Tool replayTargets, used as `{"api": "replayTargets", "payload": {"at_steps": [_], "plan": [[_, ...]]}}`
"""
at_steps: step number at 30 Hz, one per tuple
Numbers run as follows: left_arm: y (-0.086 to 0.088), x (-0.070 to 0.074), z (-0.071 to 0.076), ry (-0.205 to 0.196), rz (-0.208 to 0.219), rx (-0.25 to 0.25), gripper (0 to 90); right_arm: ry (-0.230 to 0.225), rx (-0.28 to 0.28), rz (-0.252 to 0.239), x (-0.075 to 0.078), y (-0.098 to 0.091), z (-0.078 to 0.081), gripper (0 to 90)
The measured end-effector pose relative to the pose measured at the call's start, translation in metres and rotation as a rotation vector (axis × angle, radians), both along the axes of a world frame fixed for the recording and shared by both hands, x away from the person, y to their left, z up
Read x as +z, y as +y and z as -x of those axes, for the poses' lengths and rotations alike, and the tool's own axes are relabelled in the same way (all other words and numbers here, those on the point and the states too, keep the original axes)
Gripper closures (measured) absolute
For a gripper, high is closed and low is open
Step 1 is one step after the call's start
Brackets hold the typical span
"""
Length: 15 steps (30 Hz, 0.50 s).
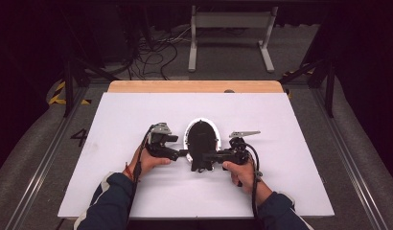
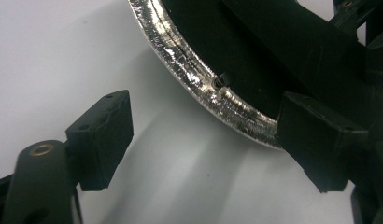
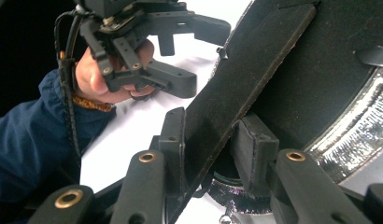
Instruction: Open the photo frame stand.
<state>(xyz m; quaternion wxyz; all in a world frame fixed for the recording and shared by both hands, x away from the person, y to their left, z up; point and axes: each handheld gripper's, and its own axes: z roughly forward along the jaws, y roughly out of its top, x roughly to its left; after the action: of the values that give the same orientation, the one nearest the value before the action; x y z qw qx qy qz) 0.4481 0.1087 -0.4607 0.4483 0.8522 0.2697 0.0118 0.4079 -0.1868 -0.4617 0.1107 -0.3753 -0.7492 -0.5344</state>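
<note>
An oval frame lies face down on the white table top, black back up, with a silvery rim. A flat black stand strut rises from its back. My right gripper is shut on the lower end of that strut, one pad on each face; in the high view the right gripper sits at the frame's near end. My left gripper is open beside the rim, its right pad over the rim's edge and its left pad over bare table. The left gripper sits at the frame's near left.
The white top rests on a wooden table whose far edge shows. Beyond it are a grey metal stand and loose cables on the floor. A person's hand and blue sleeve hold the left gripper.
</note>
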Motion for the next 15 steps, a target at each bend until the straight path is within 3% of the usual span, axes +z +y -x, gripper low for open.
{"api": "replayTargets", "payload": {"at_steps": [6,8,10,15], "plan": [[-0.0039,0.0011,-0.0025,0.020,0.030,-0.034,27.6,-0.046,0.025,0.007,0.0018,0.0004,0.0023,67.6],[-0.0041,0.0013,-0.0023,0.039,0.051,-0.050,31.1,-0.047,0.027,0.006,0.0026,0.0004,0.0031,68.8],[-0.0034,0.0011,-0.0024,0.068,0.100,-0.086,36.4,-0.048,0.030,0.006,0.0040,0.0007,0.0045,69.3],[0.0008,0.0030,-0.0026,0.076,0.124,-0.097,41.2,-0.042,0.034,0.010,0.0047,-0.0001,0.0048,70.6]]}}
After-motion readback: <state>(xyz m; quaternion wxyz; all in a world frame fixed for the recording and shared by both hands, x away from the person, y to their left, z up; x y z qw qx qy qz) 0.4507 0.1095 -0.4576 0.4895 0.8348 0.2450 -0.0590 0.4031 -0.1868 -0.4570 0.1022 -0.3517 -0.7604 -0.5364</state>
